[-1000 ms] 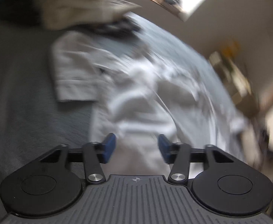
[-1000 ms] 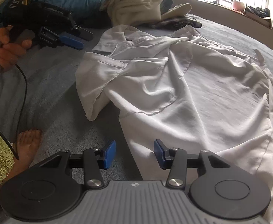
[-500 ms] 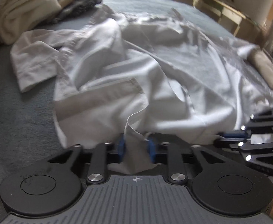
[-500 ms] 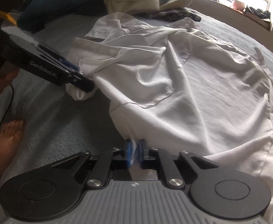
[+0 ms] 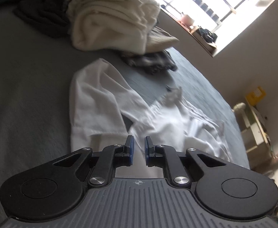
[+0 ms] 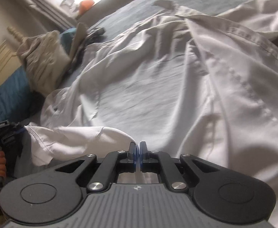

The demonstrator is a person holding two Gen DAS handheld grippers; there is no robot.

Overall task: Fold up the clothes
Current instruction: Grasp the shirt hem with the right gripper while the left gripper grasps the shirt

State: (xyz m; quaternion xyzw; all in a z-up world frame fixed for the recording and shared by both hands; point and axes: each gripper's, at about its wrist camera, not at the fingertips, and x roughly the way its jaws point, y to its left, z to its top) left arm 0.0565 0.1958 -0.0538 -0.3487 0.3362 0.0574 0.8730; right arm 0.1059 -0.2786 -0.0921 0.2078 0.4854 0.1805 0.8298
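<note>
since a second ago both the left gripper (image 5: 138,148) and right gripper (image 6: 137,153) have pinched the white shirt (image 6: 158,95).

I see white woven cotton shirt (image 5: 100,102), plain, no print, shadowed grey in folds; in my right view same shirt (image 6: 158,95) reads off-white. Bed cover (image 5: 24,95) flat mid-grey. Cream folded fabric bundle (image 5: 116,19), plain. Dark grey-black mottled garment (image 5: 150,62) beside it. Teal-blue quilted cushion (image 6: 5,95). My left gripper (image 5: 138,148) black, blue pads. My right gripper (image 6: 137,152) black, blue pads. Yellow box (image 5: 256,93) by wall.
</note>
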